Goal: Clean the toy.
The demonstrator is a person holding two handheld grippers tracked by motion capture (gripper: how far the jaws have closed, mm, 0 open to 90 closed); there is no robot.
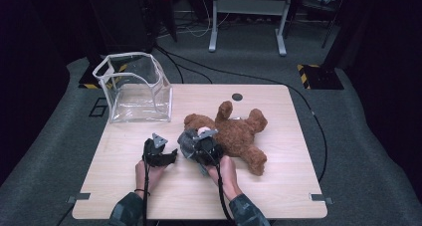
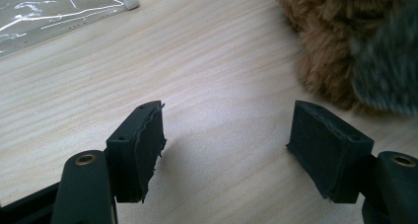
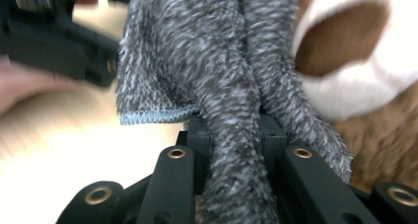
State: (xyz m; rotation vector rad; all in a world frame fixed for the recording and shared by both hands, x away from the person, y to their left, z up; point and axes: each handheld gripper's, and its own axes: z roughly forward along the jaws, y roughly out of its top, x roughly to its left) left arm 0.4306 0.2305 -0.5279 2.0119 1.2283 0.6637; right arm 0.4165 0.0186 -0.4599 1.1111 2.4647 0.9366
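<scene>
- No brand, label or writing can be read on anything in front of you.
- Your right gripper (image 3: 231, 135) is clenched on the grey fleecy cloth (image 3: 217, 71); a fold of it runs down between the jaws, right against the teddy bear's (image 1: 239, 134) muzzle.
- Your left gripper (image 2: 226, 145) is released, its jaws apart over bare table (image 2: 207, 61), the cloth just beside it.
- The clear bag (image 1: 134, 89) stands open at the table's far left corner.

Light wooden table (image 1: 278, 186); brown teddy bear (image 1: 239, 134) lying just right of the grippers, clear plastic bag (image 1: 134, 89) beyond them, left.
</scene>
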